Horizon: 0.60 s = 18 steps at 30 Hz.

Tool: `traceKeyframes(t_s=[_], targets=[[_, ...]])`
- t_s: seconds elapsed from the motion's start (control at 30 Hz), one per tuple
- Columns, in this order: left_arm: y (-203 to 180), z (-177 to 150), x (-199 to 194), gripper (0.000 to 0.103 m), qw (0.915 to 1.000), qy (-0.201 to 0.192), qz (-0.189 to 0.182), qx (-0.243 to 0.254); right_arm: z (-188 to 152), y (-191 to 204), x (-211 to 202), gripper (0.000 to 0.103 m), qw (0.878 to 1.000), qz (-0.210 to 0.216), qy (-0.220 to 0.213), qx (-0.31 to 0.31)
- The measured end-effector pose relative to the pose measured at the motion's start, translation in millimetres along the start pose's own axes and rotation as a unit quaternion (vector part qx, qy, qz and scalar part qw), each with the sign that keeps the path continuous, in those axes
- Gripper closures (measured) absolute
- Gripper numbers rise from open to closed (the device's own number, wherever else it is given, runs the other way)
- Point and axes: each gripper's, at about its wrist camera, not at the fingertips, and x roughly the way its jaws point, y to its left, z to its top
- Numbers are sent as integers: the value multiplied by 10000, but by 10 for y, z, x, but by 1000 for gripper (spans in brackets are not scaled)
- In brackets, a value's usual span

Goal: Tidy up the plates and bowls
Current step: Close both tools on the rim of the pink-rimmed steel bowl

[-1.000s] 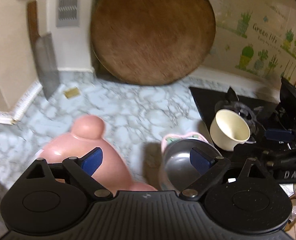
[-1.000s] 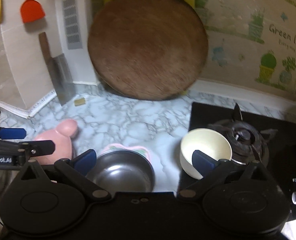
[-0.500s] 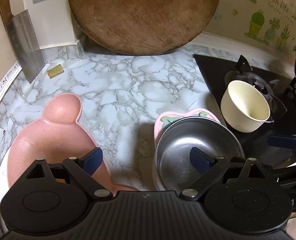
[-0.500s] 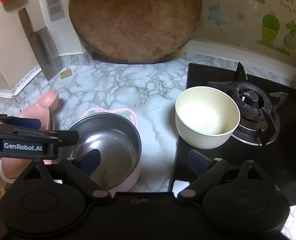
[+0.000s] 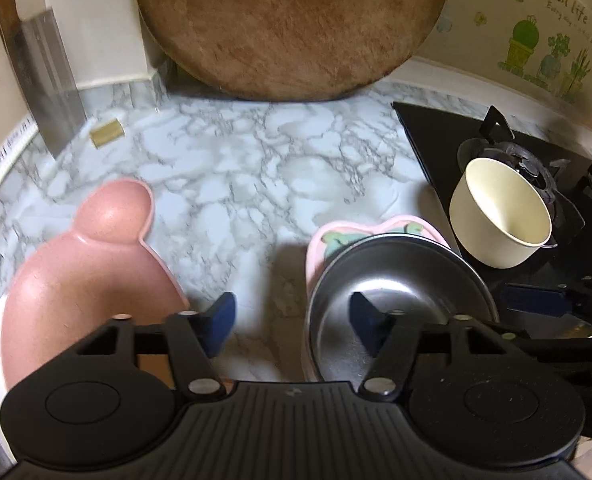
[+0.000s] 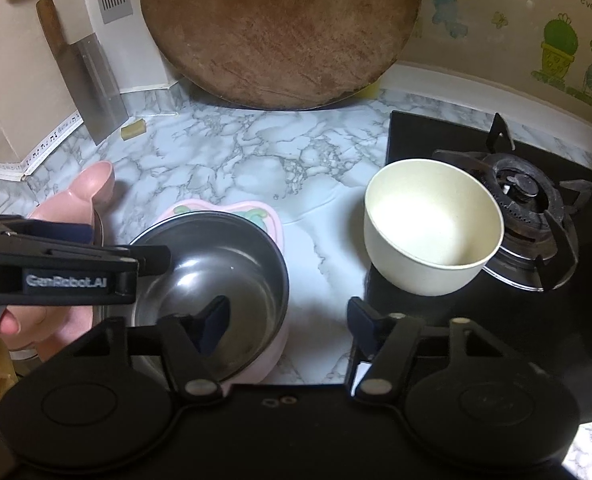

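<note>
Pink plate (image 5: 379, 229) mostly under steel bowl (image 5: 399, 276)

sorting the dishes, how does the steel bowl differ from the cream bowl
The shiny stainless steel bowl is metal and reflective; the matte cream bowl is pale and dull. The steel bowl looks wider and shallower, the cream one narrower with taller walls. The steel bowl is nested in a pink dish on the marble counter; the cream one sits on the black hob. Both are upright and empty.

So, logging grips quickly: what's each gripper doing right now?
Left gripper: open, jaws just narrowed, holding nothing.
Right gripper: open, jaws just narrowed, holding nothing.
</note>
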Motion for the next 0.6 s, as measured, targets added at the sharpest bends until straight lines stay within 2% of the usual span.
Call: traceKeyframes(t_s=[0.07, 0.13, 0.3, 0.37, 0.5, 0.6], targets=[[7, -6, 20, 48, 10000, 41, -34, -66, 7, -1, 12, 49, 10000, 31, 12, 3], [5, -19, 34, 58, 9999, 84, -42, -87, 9, 4, 21, 50, 10000, 65, 33, -16], [-20, -50, 54, 62, 9998, 138, -85, -74, -8, 27, 52, 50, 9999, 107, 76, -57], [-26, -53, 60, 69, 9998, 160, -112, -78, -5, 39, 64, 50, 9999, 109, 107, -65], [-25, -51, 58, 70, 9998, 162, -117, -88, -7, 58, 67, 50, 9997, 110, 175, -95], [-30, -48, 59, 79, 9997, 177, -138, -113, -20, 60, 78, 50, 9997, 112, 206, -67]])
